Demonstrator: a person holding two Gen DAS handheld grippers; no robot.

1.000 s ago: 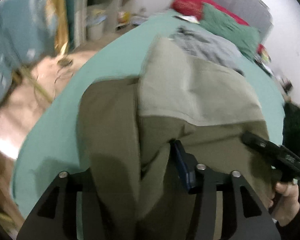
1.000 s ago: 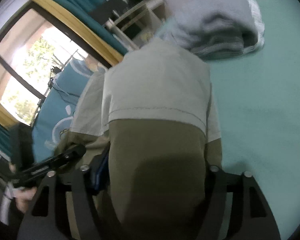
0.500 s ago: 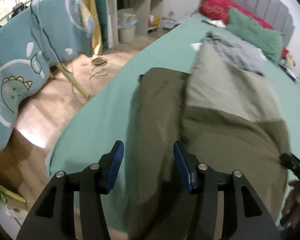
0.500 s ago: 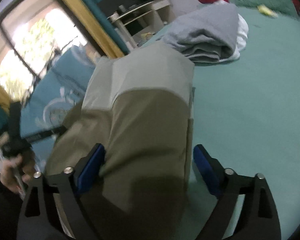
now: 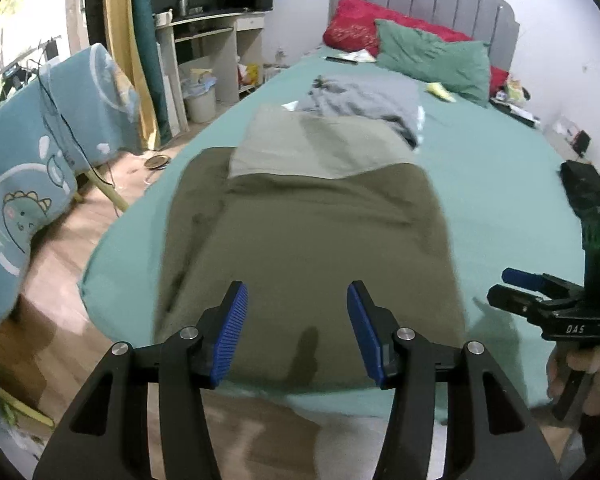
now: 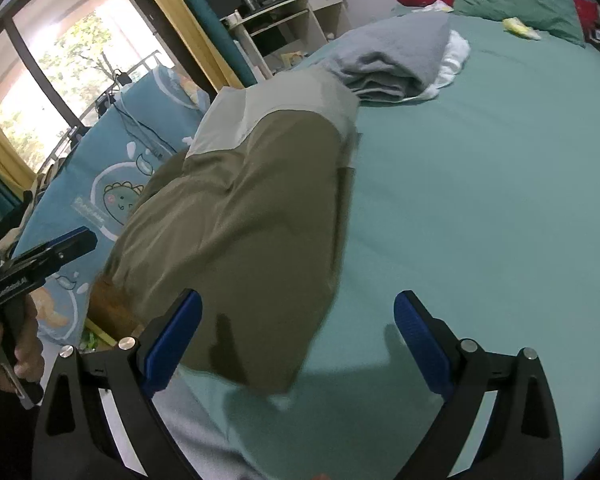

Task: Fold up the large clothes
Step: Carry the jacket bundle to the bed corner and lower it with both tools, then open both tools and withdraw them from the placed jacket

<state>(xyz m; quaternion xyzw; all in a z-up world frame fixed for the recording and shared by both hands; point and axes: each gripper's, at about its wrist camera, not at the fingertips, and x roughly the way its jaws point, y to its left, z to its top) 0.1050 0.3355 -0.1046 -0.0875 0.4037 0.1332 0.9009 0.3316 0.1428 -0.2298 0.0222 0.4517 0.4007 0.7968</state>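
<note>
An olive-green garment with a pale grey-green far part (image 5: 308,248) lies folded into a rectangle at the near end of the green bed; it also shows in the right wrist view (image 6: 240,224). My left gripper (image 5: 296,334) is open and empty, held above the garment's near edge. My right gripper (image 6: 296,344) is open wide and empty over the garment's near right corner. Each gripper shows in the other's view, the right (image 5: 540,300) and the left (image 6: 40,260), both beside the garment.
A folded grey garment on white cloth (image 5: 364,100) lies just beyond the olive one. Red and green pillows (image 5: 428,52) sit at the headboard. The bed's near edge (image 5: 340,400) drops to wooden floor. A blue dinosaur-print blanket (image 5: 40,152) hangs left.
Both grippers have let go of the olive garment, opened and pulled back. The garment now lies flat and folded on the bed.
</note>
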